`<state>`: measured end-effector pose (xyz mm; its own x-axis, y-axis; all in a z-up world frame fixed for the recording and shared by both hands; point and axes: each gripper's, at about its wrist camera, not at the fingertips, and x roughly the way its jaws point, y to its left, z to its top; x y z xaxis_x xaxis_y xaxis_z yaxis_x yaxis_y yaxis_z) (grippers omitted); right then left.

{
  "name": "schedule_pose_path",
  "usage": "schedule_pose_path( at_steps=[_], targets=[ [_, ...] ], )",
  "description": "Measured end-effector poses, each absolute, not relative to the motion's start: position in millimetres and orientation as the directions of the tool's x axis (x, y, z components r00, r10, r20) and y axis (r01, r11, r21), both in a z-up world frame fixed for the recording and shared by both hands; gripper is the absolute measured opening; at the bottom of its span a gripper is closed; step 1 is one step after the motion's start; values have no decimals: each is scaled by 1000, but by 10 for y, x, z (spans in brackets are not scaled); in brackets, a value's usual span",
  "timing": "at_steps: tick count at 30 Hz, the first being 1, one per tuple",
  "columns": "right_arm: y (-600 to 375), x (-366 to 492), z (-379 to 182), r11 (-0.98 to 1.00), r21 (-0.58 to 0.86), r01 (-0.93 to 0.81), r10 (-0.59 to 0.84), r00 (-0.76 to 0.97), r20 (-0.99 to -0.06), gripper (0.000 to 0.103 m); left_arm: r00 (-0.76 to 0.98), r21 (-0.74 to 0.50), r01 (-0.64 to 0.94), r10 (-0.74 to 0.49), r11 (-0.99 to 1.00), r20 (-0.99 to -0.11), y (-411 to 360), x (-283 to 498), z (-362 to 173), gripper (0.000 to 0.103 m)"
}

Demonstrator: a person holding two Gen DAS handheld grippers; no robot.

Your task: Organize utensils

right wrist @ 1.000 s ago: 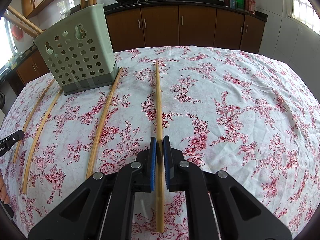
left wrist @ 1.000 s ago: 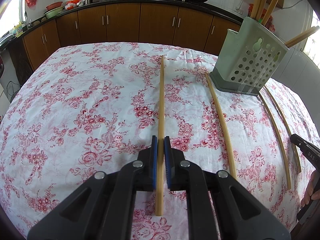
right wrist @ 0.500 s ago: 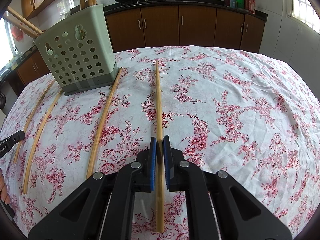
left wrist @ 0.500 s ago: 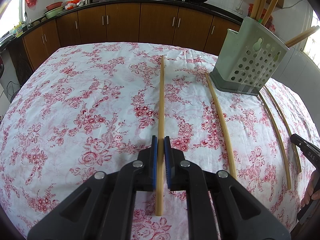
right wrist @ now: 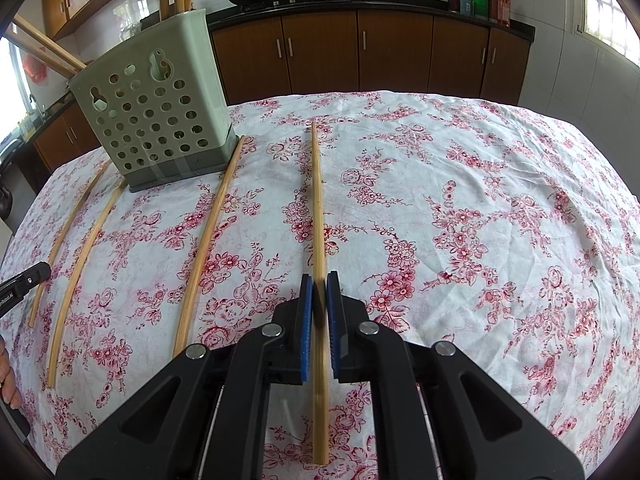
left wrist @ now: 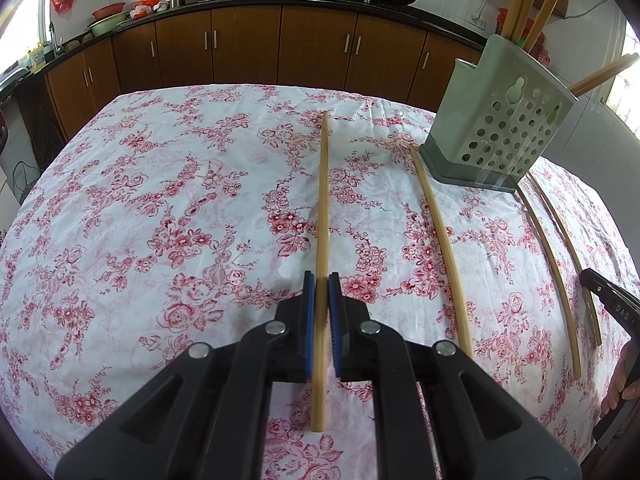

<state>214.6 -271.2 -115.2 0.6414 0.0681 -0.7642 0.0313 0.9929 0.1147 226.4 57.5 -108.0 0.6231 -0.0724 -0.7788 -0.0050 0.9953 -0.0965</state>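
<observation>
Two tools clamped shut: left gripper (left wrist: 322, 280) on left chopstick (left wrist: 323, 184), right gripper (right wrist: 319, 280) on right chopstick (right wrist: 317, 200). Both sticks flat on table (left wrist: 120, 200), long axes toward far edge. Holder (left wrist: 500, 136) ahead between them, seemingly equally near.

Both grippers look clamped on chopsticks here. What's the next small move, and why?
Probably raise both grippers a little to lift the sticks clear. The left gripper is shut on the leftmost chopstick and the right gripper on the rightmost chopstick, both apparently lying along the tablecloth; the green holder stands upright beyond them, so they need height first.
</observation>
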Motion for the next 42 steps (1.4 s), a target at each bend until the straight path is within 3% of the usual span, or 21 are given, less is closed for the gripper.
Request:
schedule_pose_path(
  at_steps=[14,27,42],
  targets=[
    [-2752,1990,-1078,990,141,26,91,652,-752,8,624,-10,53,-41,999,-781,485,2066,-1009,8],
    [-2912,1828,4,986,164,4,84,847,-525,8,839,-58,71,-91,996,-537,500,1883,289,8],
    [-2819,1785,690,977,197,-82,148,927,-345,8,890,-85,182,-201,980,-410,208,1716,993,8]
  ],
)
